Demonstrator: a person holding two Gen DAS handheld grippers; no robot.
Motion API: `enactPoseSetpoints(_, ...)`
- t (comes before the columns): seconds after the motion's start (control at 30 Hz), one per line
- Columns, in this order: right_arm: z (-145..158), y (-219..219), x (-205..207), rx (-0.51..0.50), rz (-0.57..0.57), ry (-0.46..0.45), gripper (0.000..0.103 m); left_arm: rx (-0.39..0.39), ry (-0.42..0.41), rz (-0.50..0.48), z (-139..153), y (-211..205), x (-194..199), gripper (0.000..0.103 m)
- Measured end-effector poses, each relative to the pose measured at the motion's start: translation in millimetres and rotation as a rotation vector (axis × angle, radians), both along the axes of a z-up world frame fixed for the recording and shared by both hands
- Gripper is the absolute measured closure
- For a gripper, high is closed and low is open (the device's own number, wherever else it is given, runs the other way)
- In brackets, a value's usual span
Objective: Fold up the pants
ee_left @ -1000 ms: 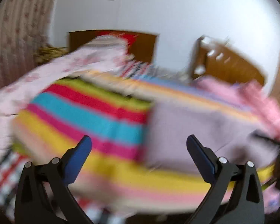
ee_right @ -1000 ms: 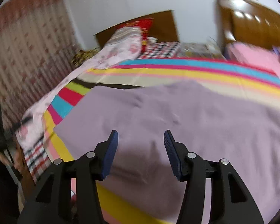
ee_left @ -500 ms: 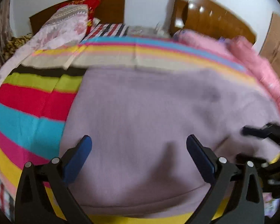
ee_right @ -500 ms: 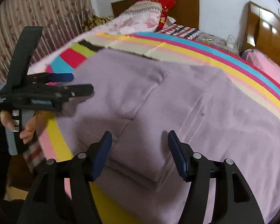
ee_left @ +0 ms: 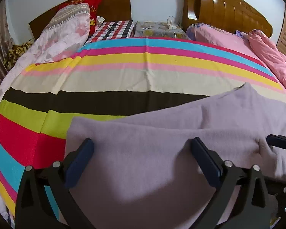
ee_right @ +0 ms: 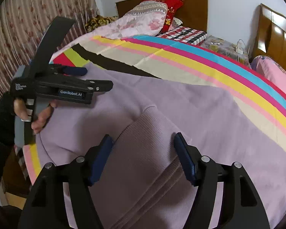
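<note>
A striped bedspread point(ee_left: 124, 72) covers the bed; a floral quilt point(ee_left: 63, 32) lies beside a red pillow point(ee_left: 94, 3); a pink duvet point(ee_left: 267, 53) opposite.

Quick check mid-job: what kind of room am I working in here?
A bedroom, most likely: the pants lie on a bed with a striped sheet, a wooden headboard and pillows behind it.

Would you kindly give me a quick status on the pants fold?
Left gripper open over pants. Right gripper opening, ribbed waistband between its jaws, unpinched. Pants flat on striped sheet; nothing in the way.
</note>
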State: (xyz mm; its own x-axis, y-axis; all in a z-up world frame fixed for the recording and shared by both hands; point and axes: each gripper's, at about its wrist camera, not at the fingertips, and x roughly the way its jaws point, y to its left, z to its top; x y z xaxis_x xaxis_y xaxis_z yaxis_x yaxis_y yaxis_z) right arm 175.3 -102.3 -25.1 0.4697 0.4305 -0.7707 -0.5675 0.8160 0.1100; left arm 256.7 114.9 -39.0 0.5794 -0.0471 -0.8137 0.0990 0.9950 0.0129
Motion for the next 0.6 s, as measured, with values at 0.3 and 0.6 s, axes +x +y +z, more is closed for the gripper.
enactPoseSetpoints(0.3, -2.2, -22.4, -22.4, -0.123, -0.102, -0.023, 0.017, 0.036, -0.030, 0.010, -3.3, -3.2, -5.9, 0.001)
enactPoseSetpoints(0.6, 2.2, -69.9, -37.1, -0.077, -0.232, 0.002, 0.017, 0.052, -0.043, 0.013, -1.6, -7.1, -9.3, 0.001)
